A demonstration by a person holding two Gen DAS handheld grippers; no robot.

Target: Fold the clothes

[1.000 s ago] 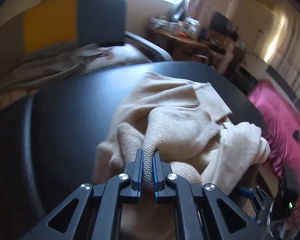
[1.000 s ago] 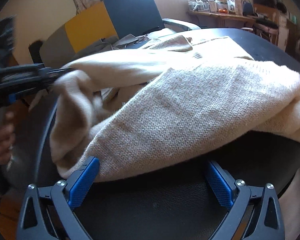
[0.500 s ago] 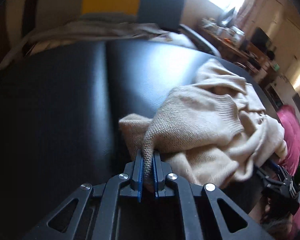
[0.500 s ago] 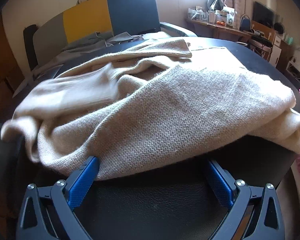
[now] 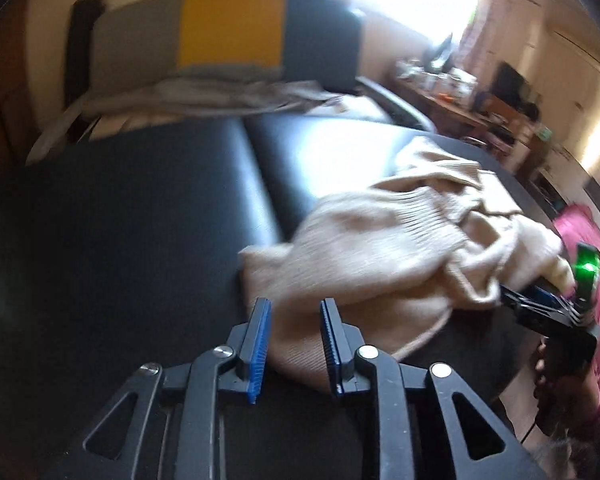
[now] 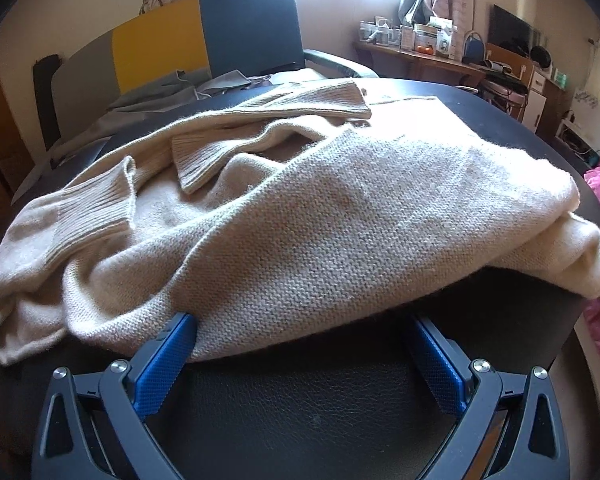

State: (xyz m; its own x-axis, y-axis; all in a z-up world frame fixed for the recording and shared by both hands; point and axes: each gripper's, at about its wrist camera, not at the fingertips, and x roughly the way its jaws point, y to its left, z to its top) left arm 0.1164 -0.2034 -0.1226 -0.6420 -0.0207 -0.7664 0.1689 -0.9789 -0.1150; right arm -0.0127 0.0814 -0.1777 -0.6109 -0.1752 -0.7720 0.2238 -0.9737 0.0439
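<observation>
One beige sweater (image 6: 340,216) lies bunched on the black padded table (image 6: 320,400), near its front edge, cuffs flopped across the body, so folding looks barely begun. Two grippers: the left gripper (image 5: 294,344) has just been opening, sweater between its pads but seemingly unpinched in the blur; the right gripper (image 6: 300,364) stands spread wide at the hem. Beyond, one chair (image 6: 204,36).

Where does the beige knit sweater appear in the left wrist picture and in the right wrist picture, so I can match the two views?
Left wrist view: the beige knit sweater lies right of centre on the black padded surface, beyond the gripper fingers.
Right wrist view: the sweater fills the middle, spreading almost edge to edge.
Shared landmark: the yellow panel behind the surface.
</observation>
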